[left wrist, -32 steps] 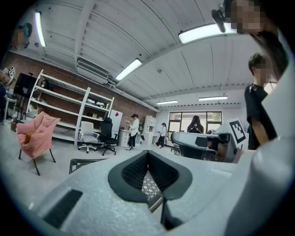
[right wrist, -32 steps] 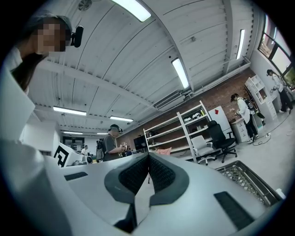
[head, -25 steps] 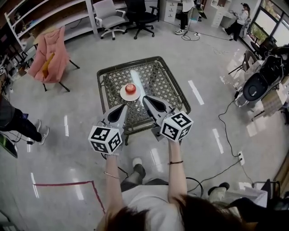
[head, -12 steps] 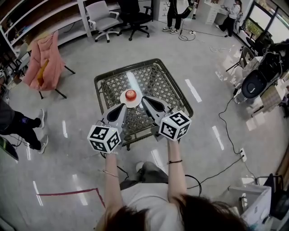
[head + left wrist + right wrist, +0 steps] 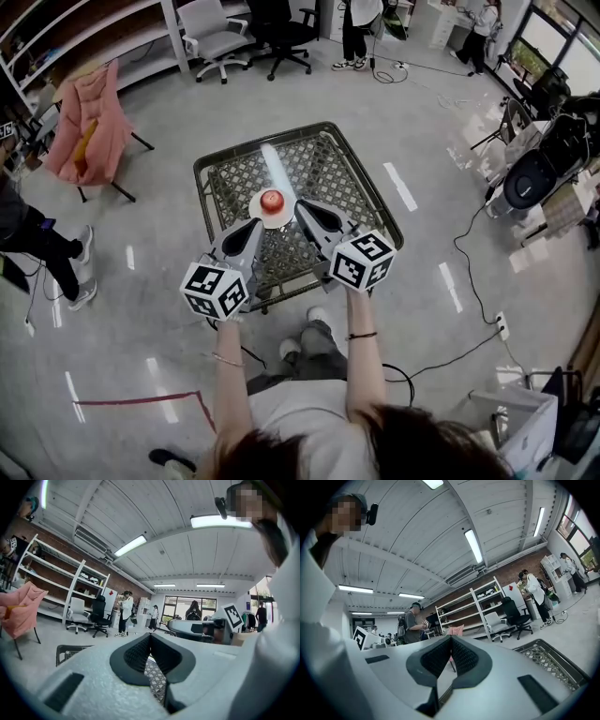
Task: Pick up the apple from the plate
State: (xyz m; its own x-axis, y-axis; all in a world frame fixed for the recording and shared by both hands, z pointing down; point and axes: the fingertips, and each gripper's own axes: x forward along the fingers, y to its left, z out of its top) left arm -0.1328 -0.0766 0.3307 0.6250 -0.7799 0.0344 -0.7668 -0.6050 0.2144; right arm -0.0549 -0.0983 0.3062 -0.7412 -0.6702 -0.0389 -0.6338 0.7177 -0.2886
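A red apple (image 5: 272, 199) lies on a white plate (image 5: 259, 208) at the middle of the near half of a low table with a metal lattice top (image 5: 328, 169). Both grippers are held level over the table's near edge and point at the plate. The left gripper (image 5: 255, 225) is shut and empty, its tip just short of the plate's near-left rim. The right gripper (image 5: 301, 205), also shut and empty, has its tip beside the plate's right rim. In the left gripper view the jaws (image 5: 150, 635) meet, as they do in the right gripper view (image 5: 451, 637). Neither gripper view shows the apple.
A chair draped with a pink jacket (image 5: 89, 122) stands far left, with office chairs (image 5: 211, 33) and shelving behind. A person (image 5: 37, 239) walks at the left, others stand at the back. Cables (image 5: 469, 281) and a dark pram-like object (image 5: 534, 173) are on the right. Red tape (image 5: 141, 398) marks the floor.
Both grippers have moved forward toward the plate, so the apple now lies close ahead of their tips. Their jaws stayed shut. The person at the left has walked on.
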